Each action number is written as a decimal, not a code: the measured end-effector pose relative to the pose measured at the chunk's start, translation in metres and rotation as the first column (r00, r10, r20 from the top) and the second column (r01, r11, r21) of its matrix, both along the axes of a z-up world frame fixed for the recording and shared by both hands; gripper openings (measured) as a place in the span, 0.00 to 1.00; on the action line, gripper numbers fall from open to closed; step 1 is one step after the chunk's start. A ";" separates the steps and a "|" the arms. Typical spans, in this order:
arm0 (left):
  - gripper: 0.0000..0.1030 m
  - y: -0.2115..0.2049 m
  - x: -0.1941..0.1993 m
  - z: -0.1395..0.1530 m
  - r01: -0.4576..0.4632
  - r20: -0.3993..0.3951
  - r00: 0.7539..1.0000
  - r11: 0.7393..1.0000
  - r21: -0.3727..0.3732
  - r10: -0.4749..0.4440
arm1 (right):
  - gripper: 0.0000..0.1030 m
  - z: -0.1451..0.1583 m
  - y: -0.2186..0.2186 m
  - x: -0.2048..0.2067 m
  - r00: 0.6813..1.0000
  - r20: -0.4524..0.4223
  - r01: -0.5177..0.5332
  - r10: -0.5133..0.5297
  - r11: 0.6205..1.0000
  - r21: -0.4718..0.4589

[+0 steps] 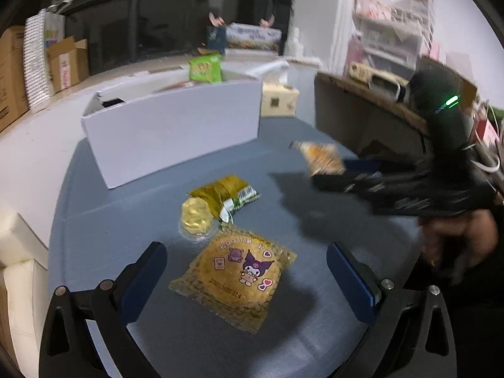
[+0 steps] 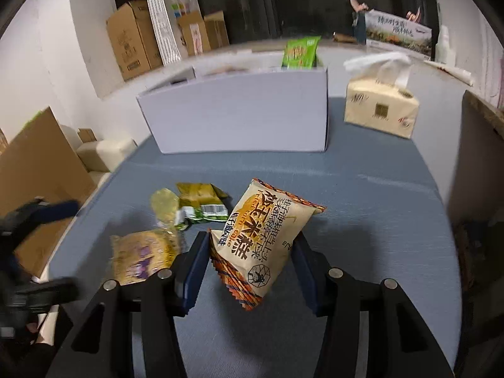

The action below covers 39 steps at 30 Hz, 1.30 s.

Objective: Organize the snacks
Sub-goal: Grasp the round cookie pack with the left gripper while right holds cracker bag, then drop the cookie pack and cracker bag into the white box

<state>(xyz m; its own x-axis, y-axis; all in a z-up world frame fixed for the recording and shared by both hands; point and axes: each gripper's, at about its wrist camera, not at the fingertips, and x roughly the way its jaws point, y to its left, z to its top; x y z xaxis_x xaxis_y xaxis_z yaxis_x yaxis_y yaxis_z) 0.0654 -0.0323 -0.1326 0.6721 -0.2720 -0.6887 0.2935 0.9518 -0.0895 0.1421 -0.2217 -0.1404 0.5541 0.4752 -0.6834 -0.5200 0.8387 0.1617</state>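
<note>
A cream and orange snack packet (image 2: 263, 245) printed with Chinese characters is pinched in the right claw (image 2: 250, 271), bottom centre. The left claw (image 1: 247, 271) is spread around a cartoon-printed biscuit pack (image 1: 234, 280) stamped "414" on the worktop (image 1: 315, 236).

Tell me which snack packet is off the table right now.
The cream-and-orange packet, pinched in the right gripper. The cartoon packet and green-gold packet lie flat.

A tissue pack (image 2: 381, 110) stands on the blue table (image 2: 378, 208); cardboard boxes (image 2: 132, 41) line the wall.
</note>
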 end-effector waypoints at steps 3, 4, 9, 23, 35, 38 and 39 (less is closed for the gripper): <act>1.00 -0.001 0.013 -0.010 0.029 -0.043 0.999 1.000 -0.011 -0.029 | 0.55 0.009 -0.008 -0.010 1.000 0.020 0.004 -0.004 1.000 0.010; 1.00 -0.001 0.017 -0.013 0.033 -0.052 0.998 0.999 -0.010 -0.033 | 0.55 0.009 -0.009 -0.012 1.000 0.019 0.005 -0.005 1.000 0.021; 1.00 -0.007 0.031 -0.028 0.113 -0.115 0.987 0.994 -0.002 -0.113 | 0.55 0.002 -0.020 -0.010 1.000 -0.011 0.024 -0.024 0.999 0.043; 0.76 -0.006 0.040 -0.040 0.192 -0.145 0.973 0.978 0.077 -0.179 | 0.55 -0.003 -0.013 -0.011 1.000 -0.018 -0.009 0.010 1.000 0.028; 0.76 0.042 0.025 0.053 -0.009 0.104 0.994 0.988 -0.151 0.025 | 0.55 0.019 -0.010 -0.002 0.999 0.042 -0.016 0.015 0.999 0.040; 0.76 0.059 0.043 0.078 -0.060 0.159 0.983 0.978 -0.201 0.093 | 0.55 0.032 -0.009 0.009 0.999 0.049 -0.026 0.023 0.997 0.073; 0.76 0.061 0.052 0.084 -0.067 0.170 0.980 0.976 -0.205 0.103 | 0.55 0.039 -0.009 0.014 0.998 0.058 -0.028 0.024 0.996 0.081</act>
<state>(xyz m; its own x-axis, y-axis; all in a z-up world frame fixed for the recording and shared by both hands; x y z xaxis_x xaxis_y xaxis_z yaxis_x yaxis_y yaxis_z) 0.1177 0.0290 -0.0485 0.8059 -0.3267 -0.4937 0.2405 0.9427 -0.2313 0.1559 -0.2302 -0.1019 0.5775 0.5427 -0.6099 -0.5516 0.8101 0.1986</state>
